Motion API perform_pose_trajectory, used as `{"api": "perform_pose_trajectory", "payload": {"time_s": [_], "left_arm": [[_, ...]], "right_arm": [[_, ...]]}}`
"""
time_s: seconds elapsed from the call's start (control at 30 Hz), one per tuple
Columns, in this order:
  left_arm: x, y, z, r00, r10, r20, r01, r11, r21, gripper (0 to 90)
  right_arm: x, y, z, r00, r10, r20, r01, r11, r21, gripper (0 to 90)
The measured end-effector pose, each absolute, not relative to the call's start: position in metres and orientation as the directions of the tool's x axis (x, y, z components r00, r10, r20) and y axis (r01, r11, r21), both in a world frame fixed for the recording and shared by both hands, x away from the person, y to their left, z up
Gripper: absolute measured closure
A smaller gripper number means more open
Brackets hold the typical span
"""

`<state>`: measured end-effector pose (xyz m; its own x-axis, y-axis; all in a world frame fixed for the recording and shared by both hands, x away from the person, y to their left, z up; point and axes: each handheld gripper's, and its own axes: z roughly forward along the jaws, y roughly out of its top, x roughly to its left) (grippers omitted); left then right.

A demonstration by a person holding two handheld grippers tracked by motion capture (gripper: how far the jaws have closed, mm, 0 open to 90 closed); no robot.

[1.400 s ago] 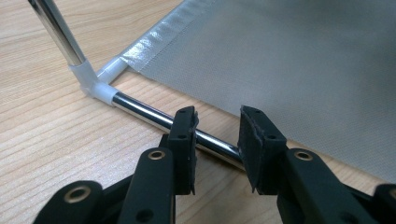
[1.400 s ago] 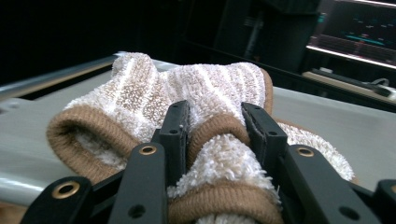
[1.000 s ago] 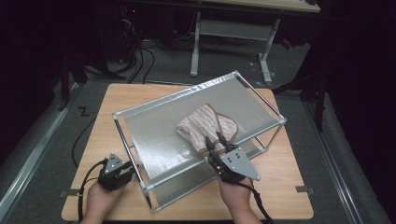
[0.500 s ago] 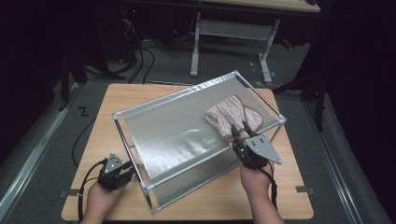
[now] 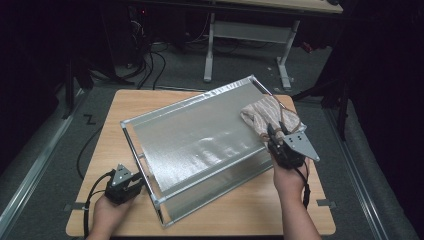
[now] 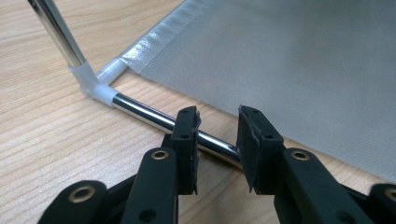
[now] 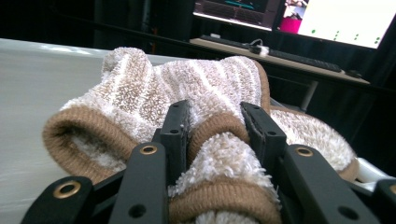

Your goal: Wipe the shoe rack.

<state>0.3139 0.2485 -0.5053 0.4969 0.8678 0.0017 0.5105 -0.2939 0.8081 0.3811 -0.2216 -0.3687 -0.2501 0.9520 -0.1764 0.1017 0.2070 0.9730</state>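
A chrome-tube rack [image 5: 131,145] with a silvery fabric top [image 5: 200,135] stands on the wooden table [image 5: 150,102]. A brown-and-white striped towel [image 5: 265,115] lies bunched at the rack's far right corner. My right gripper [image 5: 276,131] is shut on a thick fold of it; the right gripper view has the towel [image 7: 154,84] pinched in that gripper [image 7: 215,112]. My left gripper [image 5: 136,181] rests at the rack's front left. Seen from the left gripper view, it [image 6: 217,119] stands open, and the low chrome bar [image 6: 149,116] crosses just behind its tips, beside a white corner joint [image 6: 95,84].
Bare table runs along the left and front of the rack. Behind the table stand a desk's white legs [image 5: 210,50] and floor cables [image 5: 150,60]. A lit monitor [image 7: 336,18] and a keyboard [image 7: 289,56] sit far off beyond the towel.
My right gripper has carried the towel from the middle of the fabric top to the rack's far right corner. The left gripper has stayed at the front left bar.
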Motion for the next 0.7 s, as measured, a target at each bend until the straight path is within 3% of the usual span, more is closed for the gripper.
{"api": "perform_pose_trajectory", "payload": {"time_s": [0.5,0.7], "left_arm": [[0.316,0.249,-0.505,0.484,0.875,-0.010,0.520,-0.279,0.808,68.6],[0.316,0.250,-0.505,0.483,0.875,-0.012,0.522,-0.277,0.807,68.4]], "right_arm": [[0.401,-0.241,-0.365,-0.176,0.969,-0.176,0.135,0.200,0.970,66.9],[0.402,-0.241,-0.363,-0.185,0.967,-0.173,0.146,0.201,0.969,70.5]]}}
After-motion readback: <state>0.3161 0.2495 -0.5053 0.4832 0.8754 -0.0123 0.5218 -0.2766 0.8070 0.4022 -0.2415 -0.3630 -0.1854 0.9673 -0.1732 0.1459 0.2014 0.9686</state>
